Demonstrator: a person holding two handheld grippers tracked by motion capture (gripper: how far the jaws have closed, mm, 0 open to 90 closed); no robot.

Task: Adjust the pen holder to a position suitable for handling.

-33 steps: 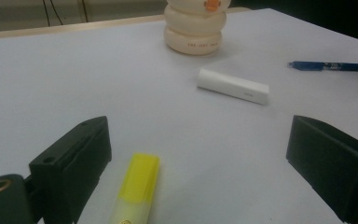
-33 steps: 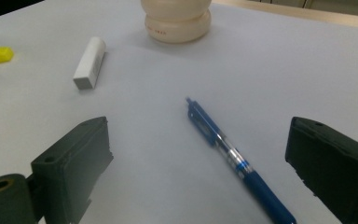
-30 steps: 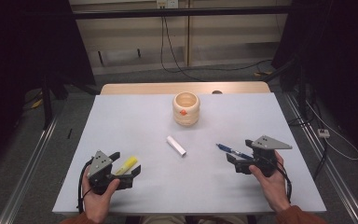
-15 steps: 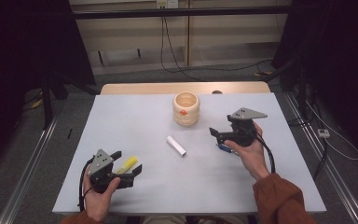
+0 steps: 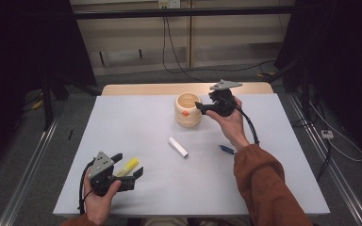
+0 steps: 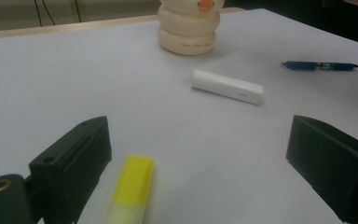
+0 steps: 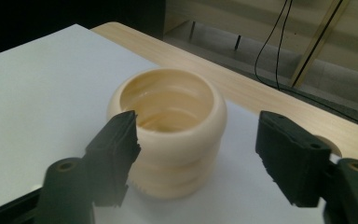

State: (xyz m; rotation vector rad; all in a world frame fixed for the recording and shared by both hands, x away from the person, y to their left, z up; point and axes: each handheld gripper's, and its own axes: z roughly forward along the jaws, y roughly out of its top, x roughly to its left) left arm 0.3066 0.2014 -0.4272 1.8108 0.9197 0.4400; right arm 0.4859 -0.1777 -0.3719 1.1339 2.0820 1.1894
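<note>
Since the earlier frame, right tool (image 5: 202, 107) is sitting beside the cream cup (image 5: 187, 109), jaws narrowing, nothing gripped; the blue pen (image 5: 226, 149) is lying on the surface (image 5: 136, 122). Left tool (image 6: 196, 158) is gaping around the yellow highlighter (image 6: 131, 191). Right tool view: jaws are flanking the cup (image 7: 168, 126), apart.

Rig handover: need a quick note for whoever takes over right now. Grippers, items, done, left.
Left gripper: open, low on the table, yellow highlighter lying between its jaws, not gripped.
Right gripper: at the cream cup at the far side of the table; jaws have just been closing, nothing clamped; cup sits between and beyond them.
White tube lies mid-table, blue pen to its right, both flat.
Done: nothing in the cup as far as I can see.
Left: probably all three items still to go in.
</note>
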